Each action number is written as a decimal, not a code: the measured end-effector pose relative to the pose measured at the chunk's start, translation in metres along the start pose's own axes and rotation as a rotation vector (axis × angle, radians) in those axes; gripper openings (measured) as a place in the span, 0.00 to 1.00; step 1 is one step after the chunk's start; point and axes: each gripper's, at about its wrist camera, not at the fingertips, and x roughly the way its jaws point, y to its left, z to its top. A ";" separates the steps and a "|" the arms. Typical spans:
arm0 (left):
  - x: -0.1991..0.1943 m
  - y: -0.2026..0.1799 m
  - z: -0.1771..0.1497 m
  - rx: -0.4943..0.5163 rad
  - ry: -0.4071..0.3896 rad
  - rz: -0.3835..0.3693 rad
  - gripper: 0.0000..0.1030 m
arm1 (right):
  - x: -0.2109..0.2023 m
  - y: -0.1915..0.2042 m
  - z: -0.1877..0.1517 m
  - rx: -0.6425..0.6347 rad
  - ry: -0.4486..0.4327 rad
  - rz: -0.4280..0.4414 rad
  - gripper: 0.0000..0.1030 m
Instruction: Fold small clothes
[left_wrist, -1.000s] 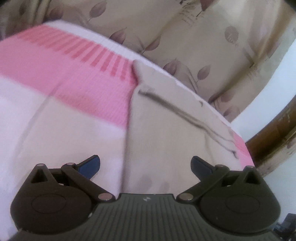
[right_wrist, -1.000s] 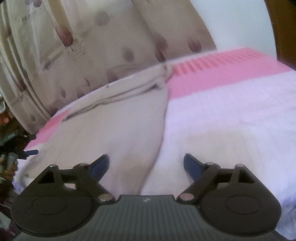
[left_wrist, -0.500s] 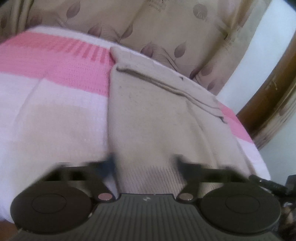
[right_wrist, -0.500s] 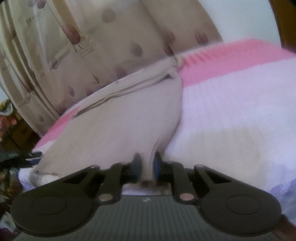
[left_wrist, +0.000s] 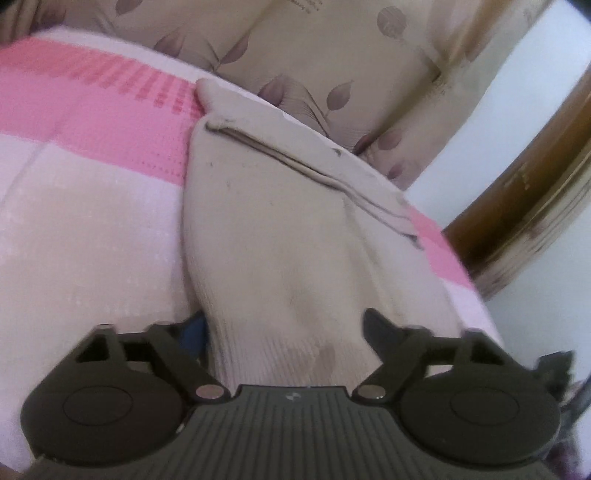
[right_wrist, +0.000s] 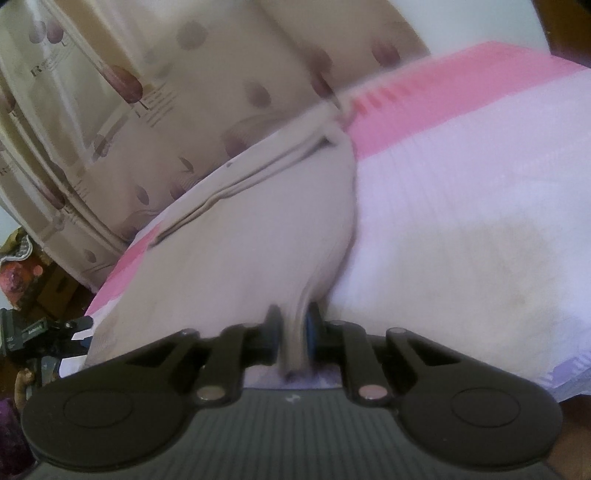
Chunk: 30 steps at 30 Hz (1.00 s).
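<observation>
Right gripper (right_wrist: 293, 332): fingers nearly together, pinching a bunched fold at the near right corner of the beige knit garment (right_wrist: 236, 258); the cloth rises in a peak between the blue pads.
Left gripper (left_wrist: 284, 332): fingers spread wide, straddling the garment's (left_wrist: 280, 236) ribbed hem; the cloth lies between them, but no squeeze shows.
Garment position: it lies on the bedspread (left_wrist: 85, 236), its long axis running away from both grippers toward the curtain (left_wrist: 332, 48).
Garment texture: fine knit, ribbed band at the near end, a dark-edged seam or fold crossing the far end on a slant.
Open room: bare bedspread, white waffle weave with a pink band, stretches wide on the outer side of each gripper.
Far edge: the bed ends close to the leaf-printed curtain; a wooden frame (left_wrist: 524, 206) stands at the far right.
</observation>
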 end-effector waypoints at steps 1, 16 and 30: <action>0.005 -0.001 0.000 0.001 0.023 0.026 0.06 | 0.001 0.003 0.000 -0.012 0.000 -0.009 0.13; -0.037 -0.002 0.002 -0.134 -0.143 -0.052 0.07 | -0.027 -0.018 0.003 0.276 -0.126 0.306 0.07; -0.038 -0.032 0.060 -0.155 -0.317 -0.118 0.07 | -0.018 -0.006 0.052 0.354 -0.232 0.411 0.08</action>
